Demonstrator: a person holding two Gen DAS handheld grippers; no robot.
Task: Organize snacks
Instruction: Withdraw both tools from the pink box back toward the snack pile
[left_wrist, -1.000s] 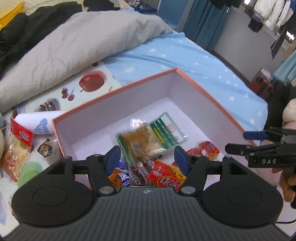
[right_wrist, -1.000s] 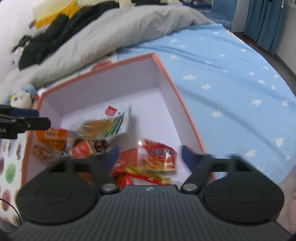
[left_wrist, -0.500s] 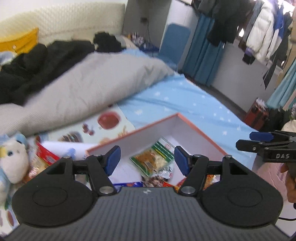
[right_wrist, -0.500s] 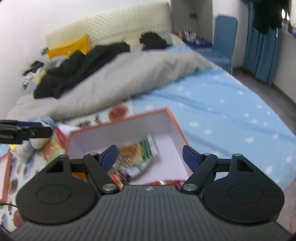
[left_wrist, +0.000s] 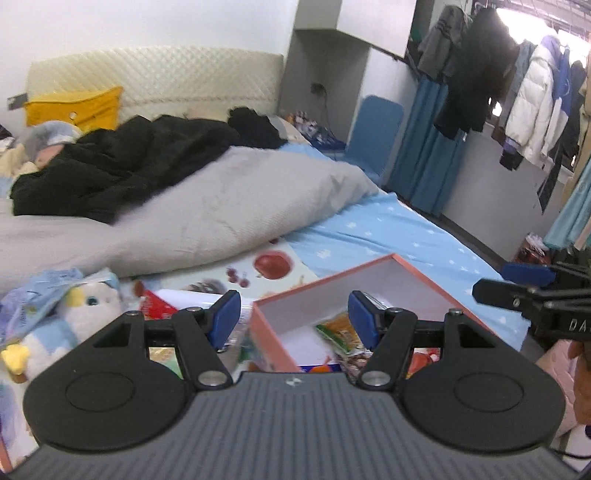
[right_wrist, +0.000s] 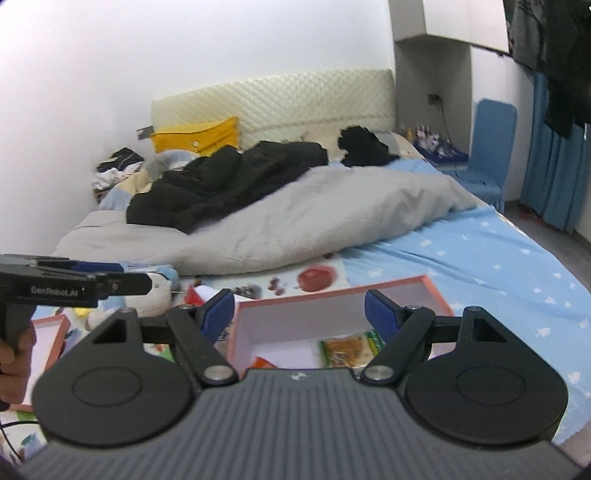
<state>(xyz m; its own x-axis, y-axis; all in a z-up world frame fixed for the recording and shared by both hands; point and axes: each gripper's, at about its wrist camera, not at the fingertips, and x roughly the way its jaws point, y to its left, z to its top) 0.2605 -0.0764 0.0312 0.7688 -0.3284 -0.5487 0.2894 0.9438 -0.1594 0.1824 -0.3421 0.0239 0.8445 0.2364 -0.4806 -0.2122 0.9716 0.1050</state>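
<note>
Left and right wrist views over a bed. The left gripper has its jaws standing apart with nothing between the blue pads; the right gripper is likewise spread and empty. Both point over an open cardboard box with an orange rim and white inner walls, which rests on the star-patterned blue bedsheet. Inside the box lie the snacks: a green-edged packet of golden pieces lies flat on the box floor, with further red and orange wrappers partly hidden behind the left gripper's body. Outside the box, on a fruit-printed mat, sits a red snack packet near a plush penguin toy. A grey duvet and black clothing lie beyond, toward the quilted headboard. In the right wrist view, a second orange-rimmed tray lies left of the box.
</note>
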